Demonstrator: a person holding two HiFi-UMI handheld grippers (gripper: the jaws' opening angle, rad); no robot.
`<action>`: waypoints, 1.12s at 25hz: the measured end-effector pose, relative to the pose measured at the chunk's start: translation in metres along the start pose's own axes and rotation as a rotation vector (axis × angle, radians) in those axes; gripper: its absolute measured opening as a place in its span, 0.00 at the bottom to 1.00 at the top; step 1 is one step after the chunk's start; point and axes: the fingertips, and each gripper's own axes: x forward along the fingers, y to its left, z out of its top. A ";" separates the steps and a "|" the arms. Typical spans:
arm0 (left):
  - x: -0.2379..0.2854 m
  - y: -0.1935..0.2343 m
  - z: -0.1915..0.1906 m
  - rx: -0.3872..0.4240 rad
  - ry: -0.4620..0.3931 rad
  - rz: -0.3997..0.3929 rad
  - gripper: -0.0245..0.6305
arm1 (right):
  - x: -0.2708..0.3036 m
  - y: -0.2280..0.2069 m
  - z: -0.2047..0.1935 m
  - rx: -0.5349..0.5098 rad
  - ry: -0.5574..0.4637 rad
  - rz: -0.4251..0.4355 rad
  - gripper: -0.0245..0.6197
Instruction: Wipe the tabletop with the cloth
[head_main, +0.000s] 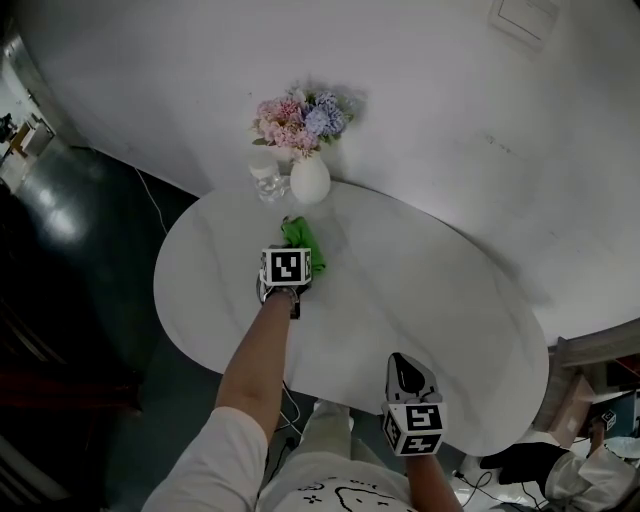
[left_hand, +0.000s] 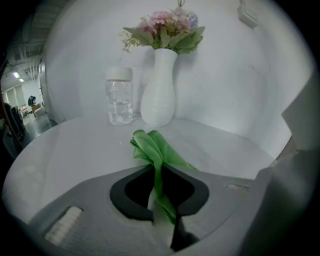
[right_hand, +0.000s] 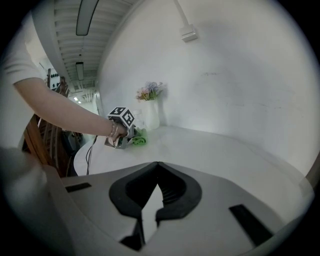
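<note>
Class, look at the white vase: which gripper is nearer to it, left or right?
Left. The left gripper, shut on the green cloth, sits in front of the vase; the right gripper hovers at the table's near edge, well away.

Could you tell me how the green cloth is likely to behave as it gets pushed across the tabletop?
Probably floppy: the green cloth droops in soft folds beyond the left tongs, which are shut on it. It would likely bunch up rather than slide flat, and it looks light.
</note>
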 end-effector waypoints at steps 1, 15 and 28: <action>-0.004 0.003 -0.004 -0.005 -0.003 0.005 0.13 | -0.003 0.002 -0.001 -0.003 -0.001 0.004 0.04; -0.074 0.046 -0.071 -0.071 -0.001 0.084 0.13 | -0.041 0.031 -0.006 -0.014 -0.050 0.039 0.04; -0.142 0.070 -0.139 -0.097 0.009 0.139 0.13 | -0.070 0.078 -0.006 -0.024 -0.120 0.112 0.04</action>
